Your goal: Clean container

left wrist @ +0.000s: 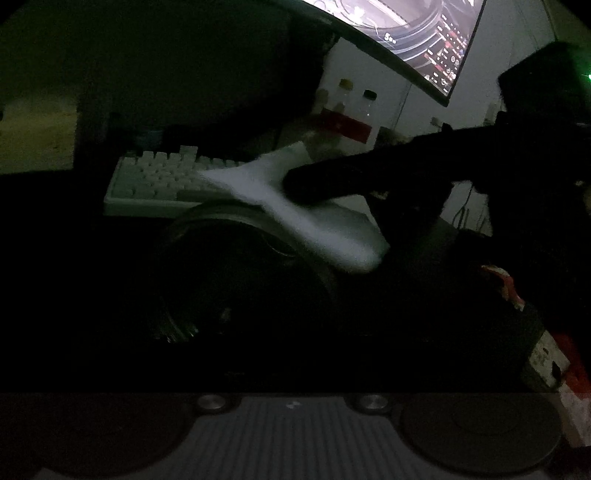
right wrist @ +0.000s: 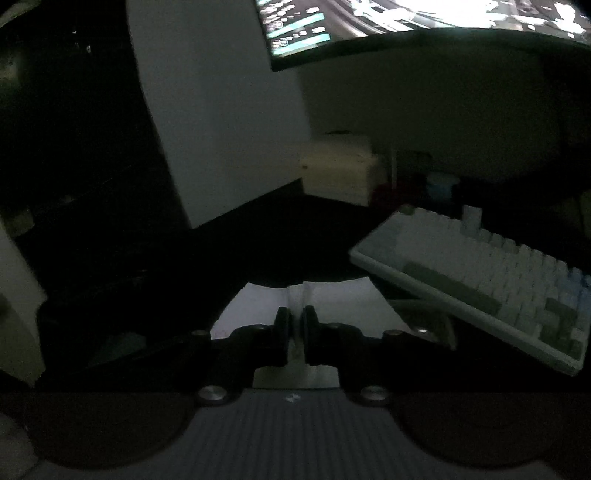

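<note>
- The right tool has its two black fingers pinched almost together on a white folded cloth, which spreads out in front of them.
- In the left wrist view that same right tool reaches in as a dark shape from the right, pressing the white cloth down over the far rim of a round dark container with a pale metallic rim.
- The container sits on the dark desk, just in front of a white mechanical keyboard; its inside is too dark to judge.
- The left tool's fingers are lost in shadow, so I cannot tell how far open it is or whether it steadies the container.
- Likely risks:
  - If nothing braces the container, the wiping push could slide or tip it toward the keyboard.
  - The cloth is pinched only along a narrow fold, so a hard drag across the rim could pull it free.
  - The poor light makes missed spots hard to notice.
- The curved monitor shows bright graphics and small text, none of it legible. A red-and-white packet at the right edge carries print too blurred to read.
</note>
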Available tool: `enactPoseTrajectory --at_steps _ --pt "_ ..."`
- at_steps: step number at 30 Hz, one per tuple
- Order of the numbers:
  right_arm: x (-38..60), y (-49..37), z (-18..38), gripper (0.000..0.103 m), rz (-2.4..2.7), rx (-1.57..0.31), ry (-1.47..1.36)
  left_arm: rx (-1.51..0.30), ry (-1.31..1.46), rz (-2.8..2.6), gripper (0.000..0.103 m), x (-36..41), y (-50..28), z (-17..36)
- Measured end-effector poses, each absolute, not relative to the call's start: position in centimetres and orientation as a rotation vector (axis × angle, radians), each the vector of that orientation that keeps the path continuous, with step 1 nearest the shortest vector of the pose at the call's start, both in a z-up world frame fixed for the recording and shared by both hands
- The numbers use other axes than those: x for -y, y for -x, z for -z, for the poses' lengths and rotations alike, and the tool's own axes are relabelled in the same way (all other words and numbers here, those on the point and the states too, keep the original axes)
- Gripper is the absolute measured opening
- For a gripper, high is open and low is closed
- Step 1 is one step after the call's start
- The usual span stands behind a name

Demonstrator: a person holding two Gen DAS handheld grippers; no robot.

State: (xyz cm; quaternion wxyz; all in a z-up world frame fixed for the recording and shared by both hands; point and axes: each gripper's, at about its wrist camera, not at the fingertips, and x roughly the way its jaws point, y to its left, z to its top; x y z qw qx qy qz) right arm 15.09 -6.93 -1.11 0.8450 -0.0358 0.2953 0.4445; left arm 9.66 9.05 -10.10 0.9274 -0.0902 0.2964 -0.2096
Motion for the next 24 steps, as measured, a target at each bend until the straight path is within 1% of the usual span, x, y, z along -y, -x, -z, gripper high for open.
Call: enactPoseTrajectory --at_steps 10,24 --pt "8.8 -19.0 1.7 0.009 -0.749 -0.653 0.031 -0.608 0.207 0.421 0.043 -9.7 -9.8 10.0" --pt "8.5 -18.4 1.8 0.010 -0.735 -0.633 0.055 -0.600 0.191 0.411 0.043 -9.2 -9.7 10.1"
